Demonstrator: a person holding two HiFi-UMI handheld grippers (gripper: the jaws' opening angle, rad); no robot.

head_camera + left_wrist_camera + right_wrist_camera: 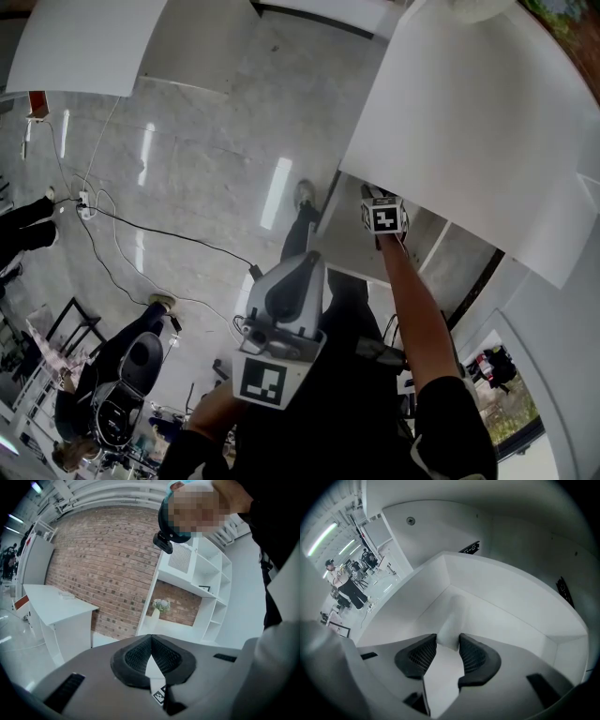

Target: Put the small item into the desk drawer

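Floor: polished grey stone floor point(206, 141) with glare streaks, open from 9 to 12 o'clock in the head view.
Desk edge: white desk point(469, 112) fills 1 to 3 o'clock. Its front edge runs on a slant just past the right gripper's marker cube.
Drawer: drawer point(511, 606) stands open below that edge, white inside. In the right gripper view its back corner sits at 12 o'clock and its walls rise at 10 and 2 o'clock. The near rim falls away toward the room at 9 o'clock.
Floor clutter: cables point(122, 230) and a power strip point(85, 210) at 9 o'clock in the head view, well apart from the drawer. A seated person point(112, 361) is at 8 o'clock.
Other furniture: second white tabletop point(84, 42) at 11 o'clock in the head view.
Left gripper view: brick wall point(103, 569) at 11 o'clock, white shelf unit point(201, 583) at 1 o'clock, and a vase of flowers point(157, 611) just above the jaw tips.
Right gripper: right gripper point(447, 638) is at the end of an outstretched arm, with its jaws inside the drawer. The jaws are clamped on the small item point(451, 620), and both pads touch its sides.
Small item: white, sticking out past the fingertips toward 12 o'clock, over the drawer's bottom. Cannot tell whether it touches the bottom.
Left gripper: left gripper point(151, 638) has its jaws closed, tips meeting. It is held close to the body at 6 o'clock in the head view, well apart from the drawer.
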